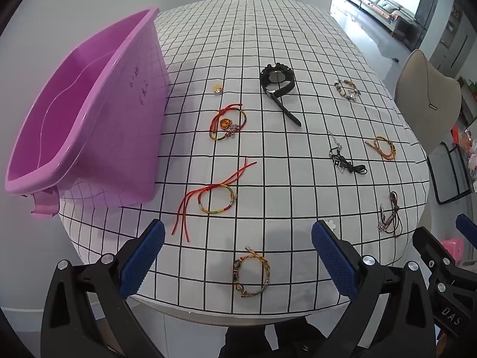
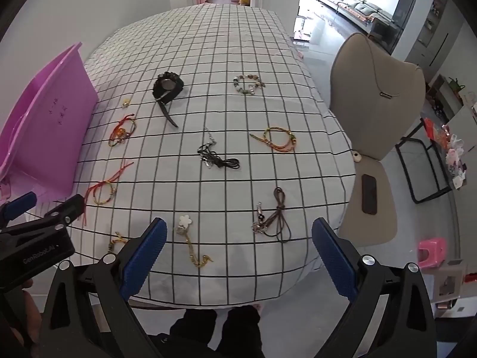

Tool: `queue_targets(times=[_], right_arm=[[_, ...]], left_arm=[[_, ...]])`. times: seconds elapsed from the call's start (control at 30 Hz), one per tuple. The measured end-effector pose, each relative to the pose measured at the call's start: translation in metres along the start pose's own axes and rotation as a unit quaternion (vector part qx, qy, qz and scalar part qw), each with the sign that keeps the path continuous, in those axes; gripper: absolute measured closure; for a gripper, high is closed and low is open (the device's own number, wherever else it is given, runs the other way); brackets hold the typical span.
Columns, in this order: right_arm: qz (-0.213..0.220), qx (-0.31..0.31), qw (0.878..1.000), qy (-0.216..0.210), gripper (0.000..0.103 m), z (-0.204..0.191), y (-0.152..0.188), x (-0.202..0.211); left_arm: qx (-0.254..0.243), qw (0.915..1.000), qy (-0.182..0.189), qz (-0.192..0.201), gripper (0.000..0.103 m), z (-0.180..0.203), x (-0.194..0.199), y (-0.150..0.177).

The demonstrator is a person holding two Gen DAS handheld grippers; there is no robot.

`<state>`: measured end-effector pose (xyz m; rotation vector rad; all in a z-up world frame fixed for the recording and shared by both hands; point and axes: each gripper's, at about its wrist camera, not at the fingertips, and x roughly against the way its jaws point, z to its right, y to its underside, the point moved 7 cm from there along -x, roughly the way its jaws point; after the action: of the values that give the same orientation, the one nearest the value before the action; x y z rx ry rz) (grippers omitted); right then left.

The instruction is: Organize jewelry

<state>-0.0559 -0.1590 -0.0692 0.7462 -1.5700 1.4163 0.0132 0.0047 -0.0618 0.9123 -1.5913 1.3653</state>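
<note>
On checked cloth [image 2: 226,59]: one watch [image 2: 167,88], perhaps ten bracelets.

The watch [image 1: 277,79] lies on the table [image 1: 298,29], mid-way back. Left of it stands the bin [image 1: 89,113]; right of it, a beaded bracelet [image 1: 347,89]. Nearer than the watch lie two cord bracelets [image 1: 228,123] [image 1: 217,198], and right of those a chain [image 1: 342,156].
</note>
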Motion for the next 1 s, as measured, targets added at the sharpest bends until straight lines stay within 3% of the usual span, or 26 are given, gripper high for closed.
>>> queue_targets(times=[0.33,1.0], right_arm=[[-0.002,-0.001,1.0,0.021,0.01,0.0062,0.0044,0.002],[-0.005,0.003,1.0,0.014,0.01,0.0028,0.0045,0.0028]], left_arm=[[0.004,1.0,-0.004,0.002,0.006,-0.0034,0.0028,0.0012],[0.005,1.0,-0.006,0.003,0.006,-0.0039,0.0042,0.0033]])
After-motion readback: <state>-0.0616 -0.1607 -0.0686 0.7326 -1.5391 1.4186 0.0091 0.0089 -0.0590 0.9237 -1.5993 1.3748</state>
